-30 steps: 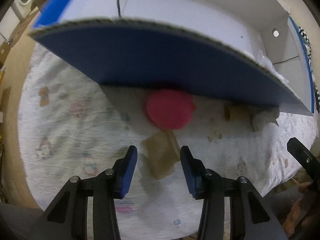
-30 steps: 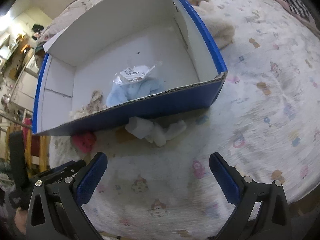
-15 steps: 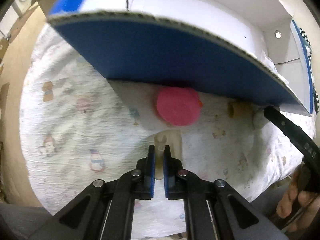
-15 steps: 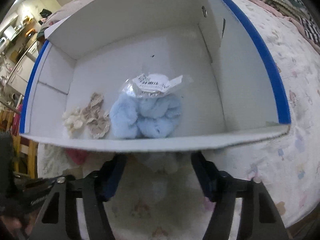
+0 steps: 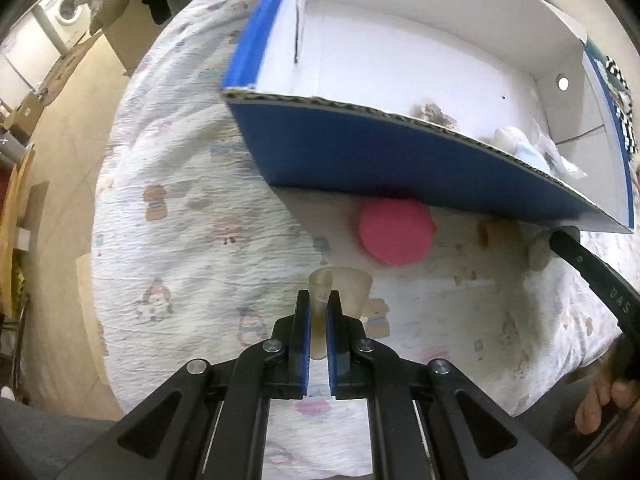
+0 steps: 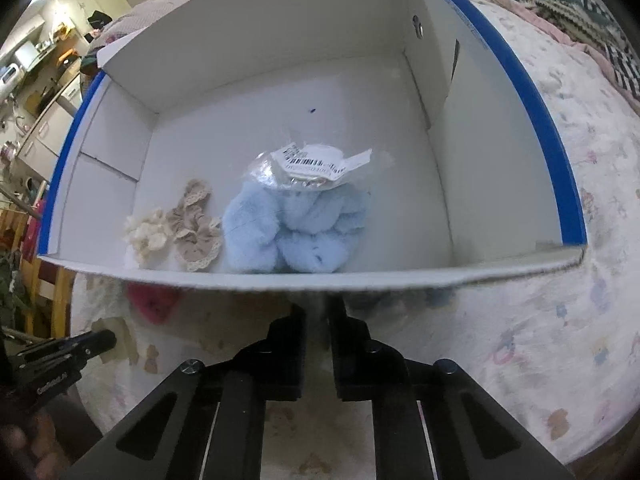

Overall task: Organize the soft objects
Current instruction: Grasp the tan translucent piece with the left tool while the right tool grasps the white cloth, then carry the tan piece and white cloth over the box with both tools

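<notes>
A blue-and-white cardboard box [image 5: 360, 152] stands on the patterned bedsheet. My left gripper [image 5: 319, 304] is shut on a beige soft pad [image 5: 344, 284] and holds it in front of the box. A pink round puff [image 5: 394, 236] lies against the box's front wall. In the right wrist view the box [image 6: 280, 280] holds a blue fluffy scrunchie in a plastic bag [image 6: 296, 224], a tan lace scrunchie [image 6: 196, 224] and a cream one [image 6: 146, 234]. My right gripper [image 6: 322, 312] is nearly shut just under the box's front wall; what it grips is hidden.
A small tan piece [image 5: 486, 234] and a pale soft item [image 5: 538, 254] lie by the box's right front corner. The bed edge drops to the floor at left. A washing machine [image 5: 66, 10] stands far left.
My left gripper closed on the beige pad and lifted it. My right gripper moved in under the box's front wall and closed from wide open.
</notes>
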The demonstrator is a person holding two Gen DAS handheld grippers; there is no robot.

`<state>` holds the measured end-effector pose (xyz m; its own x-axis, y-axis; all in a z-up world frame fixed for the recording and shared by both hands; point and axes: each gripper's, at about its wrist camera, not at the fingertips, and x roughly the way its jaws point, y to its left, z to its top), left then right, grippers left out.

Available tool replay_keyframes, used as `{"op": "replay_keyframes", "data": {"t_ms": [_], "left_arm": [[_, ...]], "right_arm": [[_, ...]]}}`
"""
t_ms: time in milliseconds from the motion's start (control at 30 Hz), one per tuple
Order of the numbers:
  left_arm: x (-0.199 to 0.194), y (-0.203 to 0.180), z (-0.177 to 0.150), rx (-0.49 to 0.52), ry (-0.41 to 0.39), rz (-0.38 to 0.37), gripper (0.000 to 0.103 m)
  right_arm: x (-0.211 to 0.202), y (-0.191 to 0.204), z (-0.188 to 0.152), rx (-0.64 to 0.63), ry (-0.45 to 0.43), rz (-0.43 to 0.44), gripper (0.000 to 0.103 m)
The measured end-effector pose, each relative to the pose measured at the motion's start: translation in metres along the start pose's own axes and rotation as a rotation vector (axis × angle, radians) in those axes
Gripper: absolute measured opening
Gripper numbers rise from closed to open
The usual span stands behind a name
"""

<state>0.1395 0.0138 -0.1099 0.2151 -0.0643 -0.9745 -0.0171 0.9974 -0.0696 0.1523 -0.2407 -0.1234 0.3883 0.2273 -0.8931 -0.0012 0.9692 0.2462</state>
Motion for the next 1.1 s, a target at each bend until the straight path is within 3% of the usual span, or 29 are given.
{"op": "replay_keyframes", "data": {"t_ms": [433, 767, 900, 1100], "left_arm": [[-0.034, 0.007, -0.015, -0.012, -0.091, 0.033, 0.006], [-0.049, 0.024, -0.029, -0.051, -0.136, 0.018, 0.006], [-0.065, 0.019, -0.031, -0.033, -0.191, 0.033, 0.006], [-0.092, 0.009, -0.028, -0.025, -0.246, -0.012, 0.006]], "right_arm": [[-0.043, 0.013, -0.014, -0.046, -0.093, 0.062, 0.009], [-0.091, 0.004, -0.025, 0.026, -0.179, 0.250, 0.008], [-0.105, 0.011, -0.029, 0.017, -0.203, 0.288, 0.008], [-0.122, 0.019, -0.028, 0.003, -0.229, 0.330, 0.008]]}}
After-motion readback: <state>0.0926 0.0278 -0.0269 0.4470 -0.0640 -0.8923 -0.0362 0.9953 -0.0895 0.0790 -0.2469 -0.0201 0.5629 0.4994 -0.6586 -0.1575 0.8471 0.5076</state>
